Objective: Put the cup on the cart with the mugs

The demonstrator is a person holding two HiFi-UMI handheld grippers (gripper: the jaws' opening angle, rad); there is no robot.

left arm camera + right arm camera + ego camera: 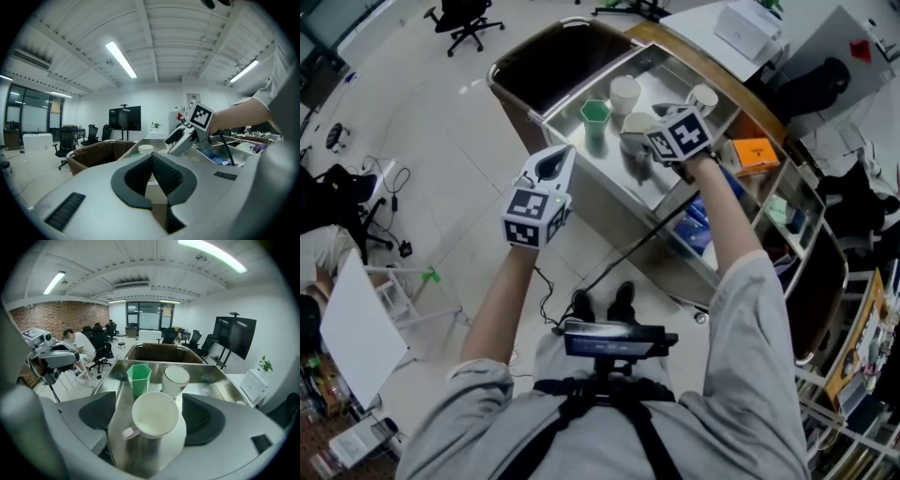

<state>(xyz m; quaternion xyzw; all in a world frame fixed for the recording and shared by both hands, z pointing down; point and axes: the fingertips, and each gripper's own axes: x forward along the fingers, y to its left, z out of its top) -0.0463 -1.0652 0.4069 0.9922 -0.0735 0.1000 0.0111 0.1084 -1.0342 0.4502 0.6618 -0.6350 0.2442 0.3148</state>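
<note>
A white mug [154, 416] with its handle toward the near left stands on the cart's steel top tray [211, 376], between the spread jaws of my right gripper [152, 420]. The right pad is close against the mug and the left pad is clear of it. Just beyond stand a green hexagonal cup [139, 377] and a taller white cup [176, 379]. In the head view the right gripper [639, 141] hangs over the tray [661, 89] beside the green cup [595, 114]. My left gripper [557, 161] is shut and empty, off the cart's near left corner.
A brown-lined bin [553, 56] adjoins the cart's far end. Another white mug [704, 97] sits at the tray's right edge. Lower shelves hold an orange box [757, 152] and blue packets. A cable trails down across the cart's front to the floor. Office chairs stand farther off.
</note>
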